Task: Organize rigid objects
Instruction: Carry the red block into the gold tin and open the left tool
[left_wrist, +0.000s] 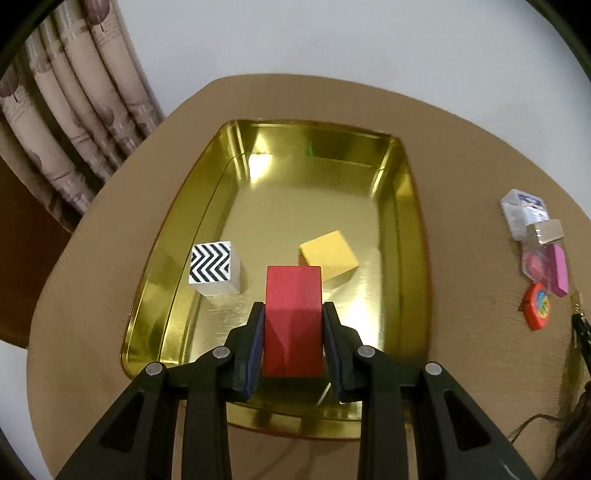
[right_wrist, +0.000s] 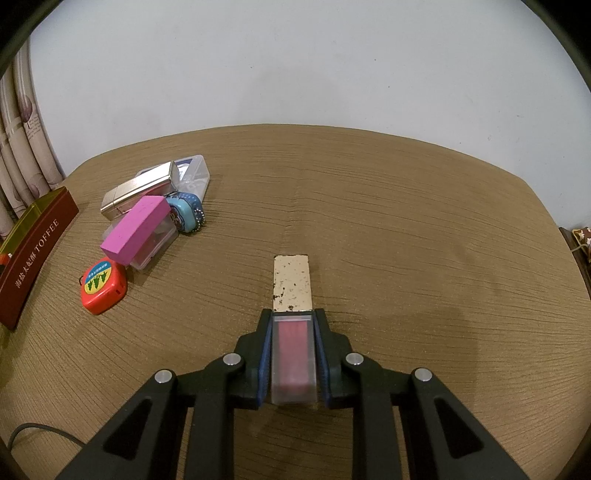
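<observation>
My left gripper (left_wrist: 293, 308) is shut on a red block (left_wrist: 292, 317) and holds it over the near part of a gold tray (left_wrist: 402, 229). In the tray lie a black-and-white zigzag cube (left_wrist: 212, 267) at the left and a yellow block (left_wrist: 328, 254) just beyond the red one. My right gripper (right_wrist: 293, 314) is shut on a clear plastic case with a red insert (right_wrist: 293, 360), low over the brown table. A worn cream strip (right_wrist: 291, 282) shows just past its tips.
A pile of small items lies on the table: pink block (right_wrist: 136, 230), silver box (right_wrist: 142, 190), clear boxes (right_wrist: 194, 171), blue tin (right_wrist: 184, 212), red tape measure (right_wrist: 103, 286). The same pile (left_wrist: 543, 254) is right of the tray. A dark red toffee box (right_wrist: 29, 251) stands at the left.
</observation>
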